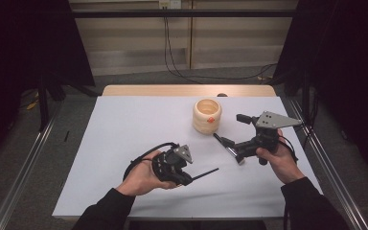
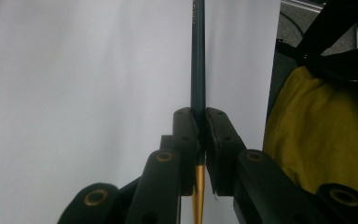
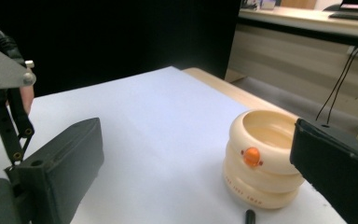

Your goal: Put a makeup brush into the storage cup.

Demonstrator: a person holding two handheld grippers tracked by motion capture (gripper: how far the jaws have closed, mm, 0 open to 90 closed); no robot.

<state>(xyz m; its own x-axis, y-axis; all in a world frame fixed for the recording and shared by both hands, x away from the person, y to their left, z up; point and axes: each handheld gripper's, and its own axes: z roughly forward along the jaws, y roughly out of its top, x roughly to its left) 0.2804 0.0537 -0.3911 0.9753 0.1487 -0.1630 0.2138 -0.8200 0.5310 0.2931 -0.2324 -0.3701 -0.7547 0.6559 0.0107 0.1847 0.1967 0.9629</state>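
White paper is covering the table [image 1: 124, 124]. I'm clamping the left gripper [image 1: 188, 178] on a dark pencil [image 1: 205, 174] pointing toward 2 o'clock, while spreading the right gripper [image 1: 232, 135] wide beside the cream holder [image 1: 207, 115], probably readying a handover.

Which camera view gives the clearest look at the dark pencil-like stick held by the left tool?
The left gripper view: the stick runs straight up from between the shut pads, its dark shaft and gold lower end close and sharp. The high view shows it as a thin dark line jutting from the left tool over the white table.
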